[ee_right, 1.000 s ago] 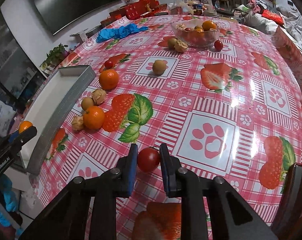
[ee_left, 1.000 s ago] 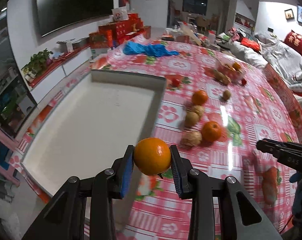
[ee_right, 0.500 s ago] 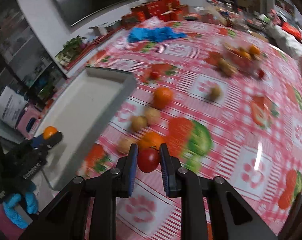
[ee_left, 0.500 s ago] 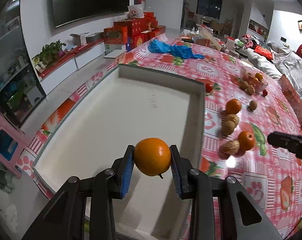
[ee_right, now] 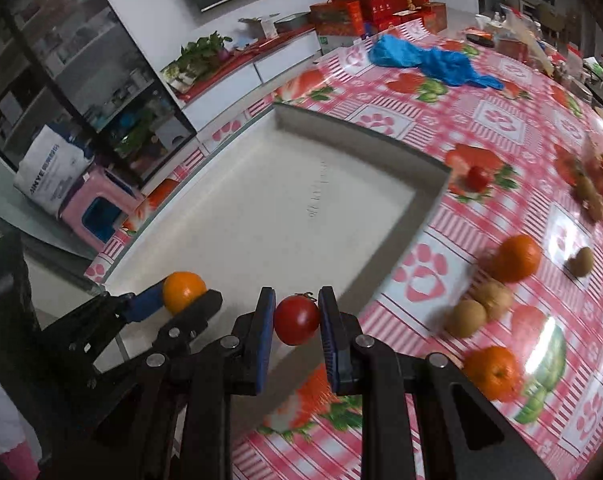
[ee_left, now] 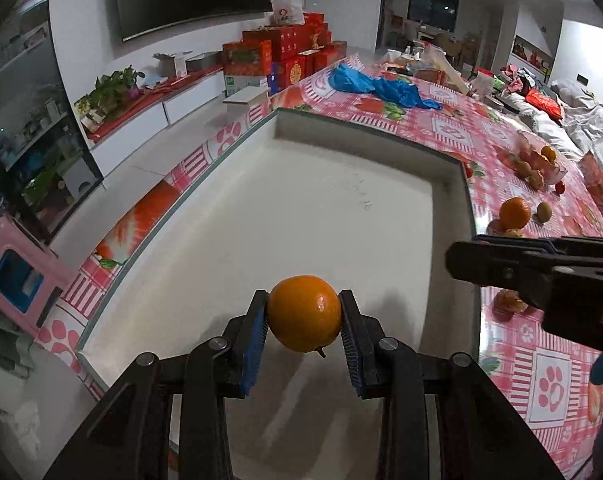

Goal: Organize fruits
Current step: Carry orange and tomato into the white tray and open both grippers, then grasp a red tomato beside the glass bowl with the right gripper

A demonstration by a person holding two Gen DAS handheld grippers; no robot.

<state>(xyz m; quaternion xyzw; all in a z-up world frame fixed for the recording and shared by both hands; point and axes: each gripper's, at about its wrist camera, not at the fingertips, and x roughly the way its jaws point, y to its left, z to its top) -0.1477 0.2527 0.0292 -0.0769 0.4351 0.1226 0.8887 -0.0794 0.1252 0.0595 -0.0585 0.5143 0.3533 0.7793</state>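
Observation:
My left gripper is shut on an orange and holds it above the near end of the white tray. In the right wrist view the same orange shows at the left, over the tray. My right gripper is shut on a red tomato, above the tray's near right edge. It shows side-on in the left wrist view. Loose oranges, walnuts, a kiwi and a small tomato lie on the red checked tablecloth right of the tray.
A blue cloth lies beyond the tray. A glass bowl of fruit stands at the far right. Red gift boxes, a TV and a low cabinet line the wall. A pink stool stands beside the table.
Both grippers moved left from over the tablecloth to over the white tray, each still holding its fruit. The right gripper came close beside the left one.

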